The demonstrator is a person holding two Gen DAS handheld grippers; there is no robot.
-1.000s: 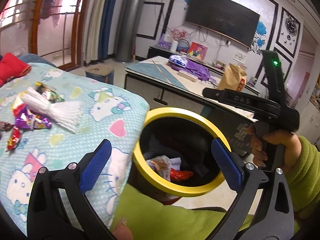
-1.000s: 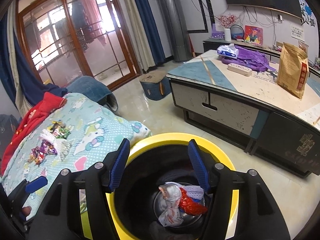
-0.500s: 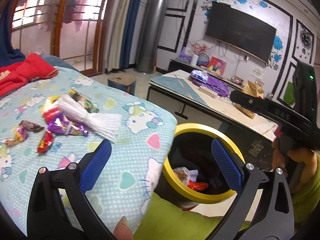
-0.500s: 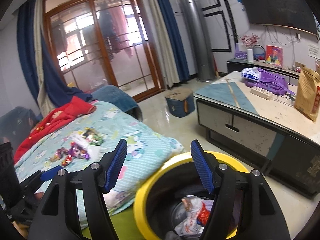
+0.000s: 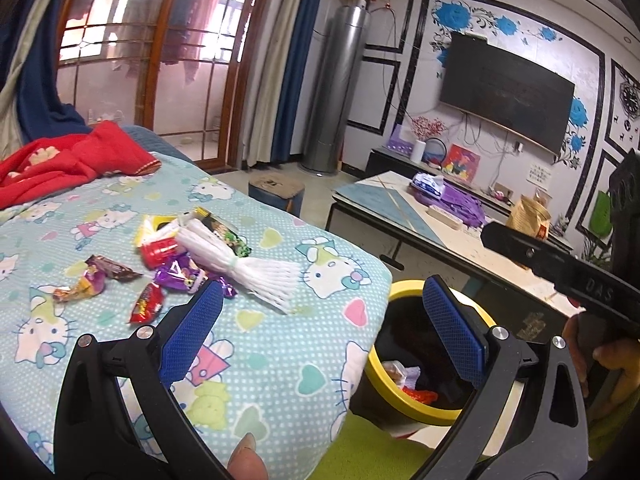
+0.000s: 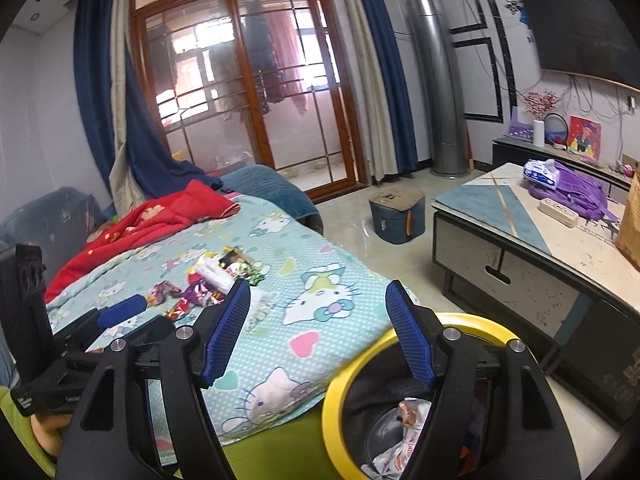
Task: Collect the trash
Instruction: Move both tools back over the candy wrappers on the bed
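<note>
Jaws of left gripper [image 5: 320, 322] and right gripper [image 6: 318, 330] wide apart (both empty), above yellow-rimmed bin [image 6: 352, 376].

Blanket [image 5: 280, 344]: soft printed cloth, dotted, matt. Sweet wrappers [image 5: 176, 276]: crinkled glossy foil. Bin [image 6: 340, 396]: smooth glossy yellow rim, dark liner. Grippers: matt black plastic; blue pads [image 5: 192, 328] are finely ribbed. Floor [image 6: 352, 216]: polished, reflective. Door frame [image 6: 256, 92]: varnished wood.
</note>
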